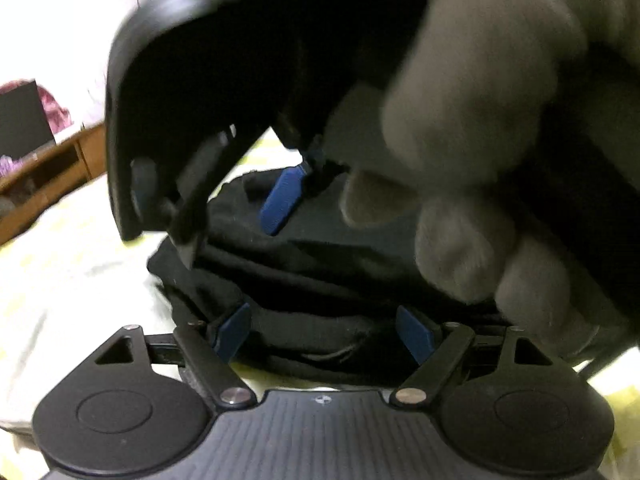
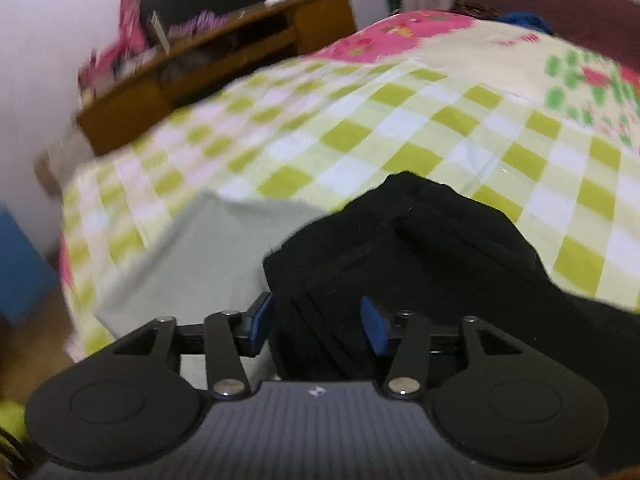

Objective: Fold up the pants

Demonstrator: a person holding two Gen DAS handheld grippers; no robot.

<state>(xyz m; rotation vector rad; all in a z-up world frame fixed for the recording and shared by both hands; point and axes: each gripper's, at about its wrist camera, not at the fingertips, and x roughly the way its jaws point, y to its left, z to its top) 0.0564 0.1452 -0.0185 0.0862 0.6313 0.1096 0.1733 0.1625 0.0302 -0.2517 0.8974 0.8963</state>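
Observation:
The black pants (image 2: 400, 248) lie as a folded bundle on the bed. My right gripper (image 2: 317, 326) is open over their near left corner: the left pad stands just off the cloth's edge and the right pad rests over the fabric without pinching it. From the left wrist view the pants (image 1: 320, 272) fill the middle. My left gripper (image 1: 325, 334) is spread wide and open at their near edge, with black cloth between the pads. A grey-gloved hand (image 1: 480, 140) holds the right gripper above the bundle, one of its blue fingers (image 1: 280, 198) pointing down onto the cloth.
A green-and-white checked bedspread (image 2: 400, 128) covers the bed, with a pink patterned part (image 2: 400, 32) at the far end. A pale grey-green cloth (image 2: 192, 248) lies left of the pants. A wooden cabinet (image 2: 224, 60) with a dark screen stands beyond the bed's left side.

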